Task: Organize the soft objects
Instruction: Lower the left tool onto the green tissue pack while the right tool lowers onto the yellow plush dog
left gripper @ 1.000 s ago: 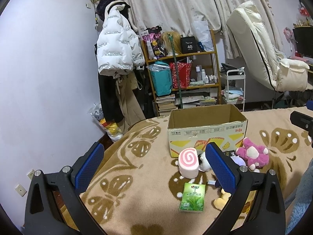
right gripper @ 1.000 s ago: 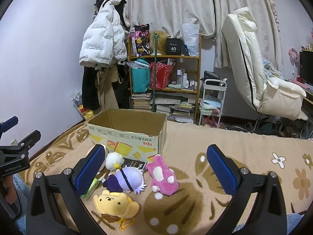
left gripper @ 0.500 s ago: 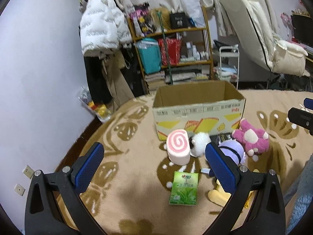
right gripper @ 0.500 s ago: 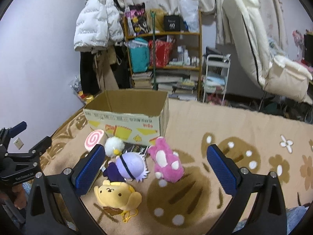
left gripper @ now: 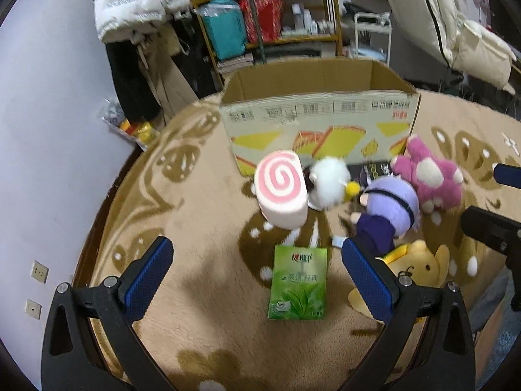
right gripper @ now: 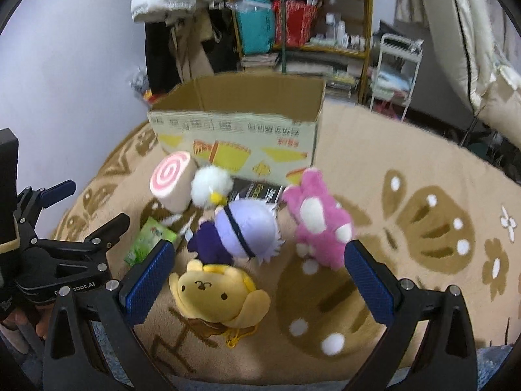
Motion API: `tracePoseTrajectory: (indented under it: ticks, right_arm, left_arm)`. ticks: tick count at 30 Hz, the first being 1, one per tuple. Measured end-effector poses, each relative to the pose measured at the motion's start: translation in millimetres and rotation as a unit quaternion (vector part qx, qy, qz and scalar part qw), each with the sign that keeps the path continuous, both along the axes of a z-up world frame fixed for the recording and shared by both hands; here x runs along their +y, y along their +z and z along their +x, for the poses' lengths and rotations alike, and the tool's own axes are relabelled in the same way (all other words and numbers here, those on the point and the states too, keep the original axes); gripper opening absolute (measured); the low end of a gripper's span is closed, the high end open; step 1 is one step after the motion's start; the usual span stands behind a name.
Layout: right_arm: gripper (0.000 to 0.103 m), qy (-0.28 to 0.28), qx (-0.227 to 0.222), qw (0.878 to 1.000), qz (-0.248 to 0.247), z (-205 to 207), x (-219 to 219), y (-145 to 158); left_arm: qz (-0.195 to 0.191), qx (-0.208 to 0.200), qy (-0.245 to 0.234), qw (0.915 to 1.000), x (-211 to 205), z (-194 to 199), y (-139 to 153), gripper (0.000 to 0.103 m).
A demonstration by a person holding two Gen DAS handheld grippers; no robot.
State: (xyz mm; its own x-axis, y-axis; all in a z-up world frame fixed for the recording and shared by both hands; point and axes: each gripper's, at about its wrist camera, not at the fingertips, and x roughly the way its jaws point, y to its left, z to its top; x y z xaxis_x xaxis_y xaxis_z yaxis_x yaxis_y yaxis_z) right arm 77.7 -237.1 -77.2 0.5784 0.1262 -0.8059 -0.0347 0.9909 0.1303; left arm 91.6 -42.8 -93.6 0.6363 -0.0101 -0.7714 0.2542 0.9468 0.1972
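Observation:
An open cardboard box stands on a tan patterned blanket. In front of it lie a pink swirl roll cushion, a white fluffy chick, a purple-haired doll, a pink plush, a yellow plush and a green tissue pack. My left gripper hangs open over the green pack. My right gripper is open above the yellow plush and the purple doll.
Behind the box stand a wooden shelf full of bags and bottles, a hanging white puffer jacket, a small white cart and a cream recliner. A black booklet lies under the toys. The wall runs along the left.
Both grippers have moved forward and tilted down toward the toys, which now look larger and nearer. Neither has taken hold of anything.

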Motion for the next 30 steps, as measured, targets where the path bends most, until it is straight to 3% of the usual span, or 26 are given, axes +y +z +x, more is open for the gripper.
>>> tracePoseTrajectory:
  ticks: [13,21,23,30]
  right_arm:
    - [0.103,0.027,0.106,0.994,0.005,27,9,-47]
    - [0.103,0.047,0.14,0.989,0.002,32,18,-65]
    - [0.091,0.054,0.156,0.986,0.011,34,19,-72]
    - [0.086,0.07,0.167,0.983,0.031,35,26,-78]
  left_arm:
    - [0.026,0.08,-0.005,0.9964,-7,20,-42,0.102]
    - [0.027,0.114,0.004,0.9931,-5,30,-56,0.102]
    - [0.022,0.123,0.005,0.9921,-4,31,-59,0.102]
    - [0.023,0.152,0.007,0.988,-2,36,-75,0.1]
